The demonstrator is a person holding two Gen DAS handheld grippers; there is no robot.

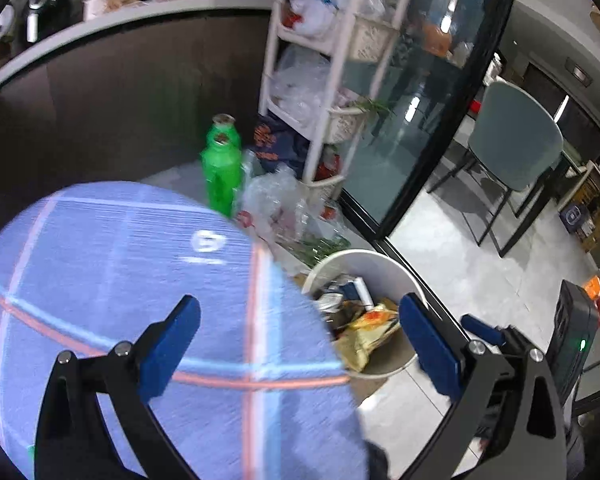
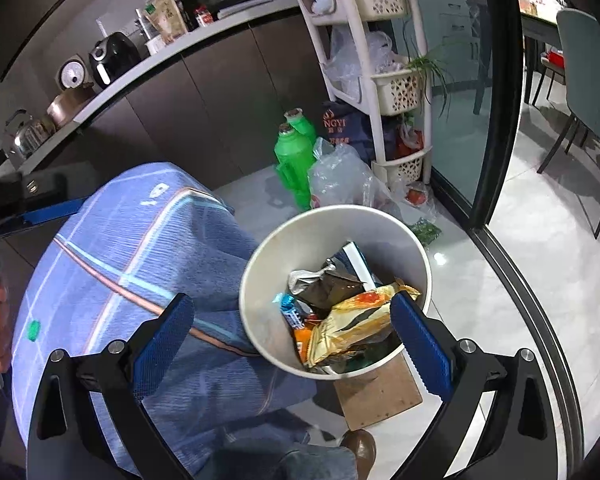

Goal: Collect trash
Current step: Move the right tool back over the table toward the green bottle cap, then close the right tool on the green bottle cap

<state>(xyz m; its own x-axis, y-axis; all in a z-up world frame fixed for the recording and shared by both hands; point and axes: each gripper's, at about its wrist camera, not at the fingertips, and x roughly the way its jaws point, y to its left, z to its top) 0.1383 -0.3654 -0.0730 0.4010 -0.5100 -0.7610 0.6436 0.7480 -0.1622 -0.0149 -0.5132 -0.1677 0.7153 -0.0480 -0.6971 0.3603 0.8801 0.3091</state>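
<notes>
Right wrist view looks down along our right tool (image 2: 290, 344), whose blue-padded fingers (image 2: 418, 346) stand wide apart with nothing between them. Below it sits a white trash bin (image 2: 260, 264) on the grey tiled floor (image 2: 520, 280). Inside the bin we see a gold snack wrapper (image 2: 352, 328), a dark foil wrapper (image 2: 324, 282), a small blue wrapper (image 2: 290, 308) and an orange one (image 2: 302, 340), all piled toward the near side. A brown board (image 2: 380, 394) lies on the floor, partly under the bin's near edge. Just beside the bin is a leg in blue checked cloth (image 2: 120, 272), touching its left side, and a brown shoe (image 2: 360, 446) shows near the bottom edge.

Beyond the bin two green bottles (image 2: 294, 160) stand upright against the dark cabinet, next to a crumpled clear plastic bag (image 2: 340, 176) and a white basket rack (image 2: 396, 92). A black-framed glass door (image 2: 496, 92) runs along the right.

From the left wrist view, our left tool (image 1: 300, 344) is likewise spread wide and empty, hanging over the blue cloth (image 1: 140, 260) and the bin's (image 1: 364, 256) left rim. This picture is motion-blurred.
</notes>
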